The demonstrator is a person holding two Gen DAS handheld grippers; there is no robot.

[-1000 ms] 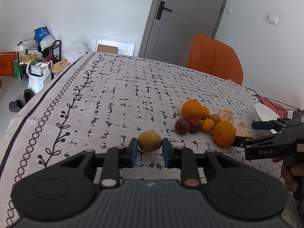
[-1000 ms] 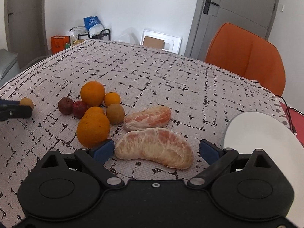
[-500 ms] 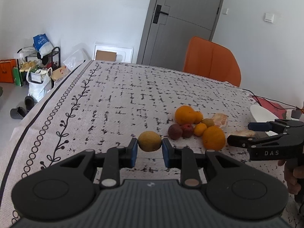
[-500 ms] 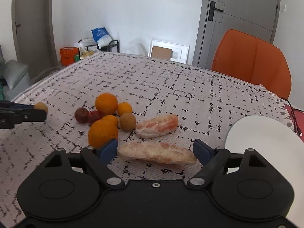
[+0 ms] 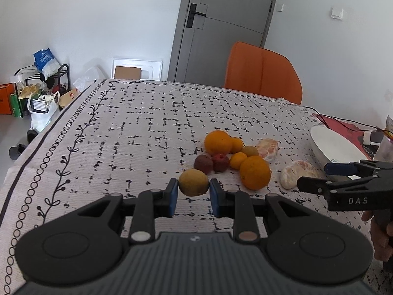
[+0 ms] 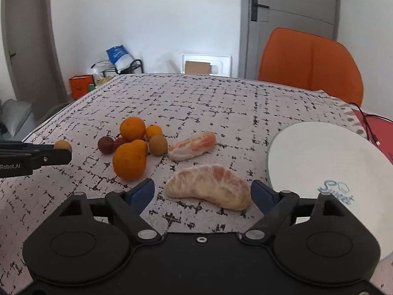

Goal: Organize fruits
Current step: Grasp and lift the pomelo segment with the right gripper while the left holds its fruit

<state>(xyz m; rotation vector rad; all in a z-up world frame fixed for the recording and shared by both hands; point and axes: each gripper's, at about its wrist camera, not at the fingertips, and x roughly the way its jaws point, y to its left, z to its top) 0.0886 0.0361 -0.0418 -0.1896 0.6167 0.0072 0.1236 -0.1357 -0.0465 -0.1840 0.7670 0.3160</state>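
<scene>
Left gripper [image 5: 191, 194] clamps a small yellow-brown fruit [image 5: 193, 182] between its pads; right gripper [image 6: 202, 194], jaws wide and just reopening, straddles a peeled pomelo segment [image 6: 208, 186] untouched, and a hard squeeze could crush it.

Black claws [image 5: 192, 195], blue pads [image 5: 174, 194], "DAS" mark.

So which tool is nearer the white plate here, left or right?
Right. The right tool straddles a peeled pomelo piece right beside the white plate. The left tool, shut on a small yellow-brown fruit, sits beyond the fruit pile.
</scene>
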